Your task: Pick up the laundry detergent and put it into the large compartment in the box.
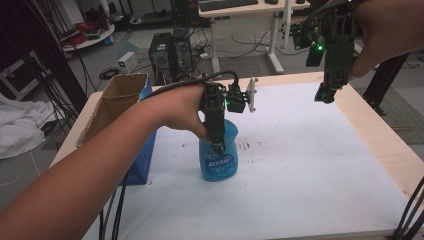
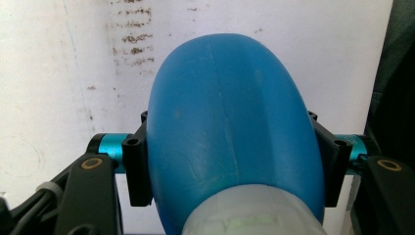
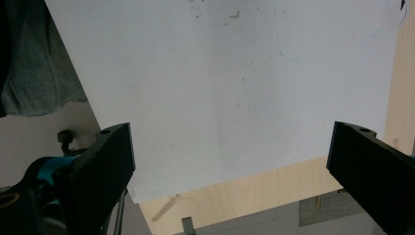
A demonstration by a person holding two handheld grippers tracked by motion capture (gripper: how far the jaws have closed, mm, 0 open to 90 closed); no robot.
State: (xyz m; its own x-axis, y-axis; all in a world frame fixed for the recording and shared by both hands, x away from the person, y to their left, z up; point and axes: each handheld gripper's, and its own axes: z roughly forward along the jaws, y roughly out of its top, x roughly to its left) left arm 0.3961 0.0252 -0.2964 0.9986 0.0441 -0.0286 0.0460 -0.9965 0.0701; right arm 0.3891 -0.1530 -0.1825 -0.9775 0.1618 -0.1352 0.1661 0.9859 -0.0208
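A blue plastic bottle (image 1: 218,161) with a label on its front stands upright on the white sheet, left of the middle. My left gripper (image 1: 218,144) comes down on it from above and is shut on it. In the left gripper view the two black pads (image 2: 138,169) press against both sides of the bottle (image 2: 230,122), whose pale neck shows at the bottom. My right gripper (image 1: 325,95) hangs high over the far right corner of the table, open. Nothing lies between the right gripper's (image 3: 235,156) jaws, only the sheet and the table's edge below them.
A white sheet (image 1: 310,165) covers the wooden table (image 1: 382,140), with dark smudges (image 1: 248,146) beside the bottle. An open cardboard box (image 1: 117,100) on a blue box (image 1: 145,155) stands at the left edge. Desks, computers and cables sit beyond the table.
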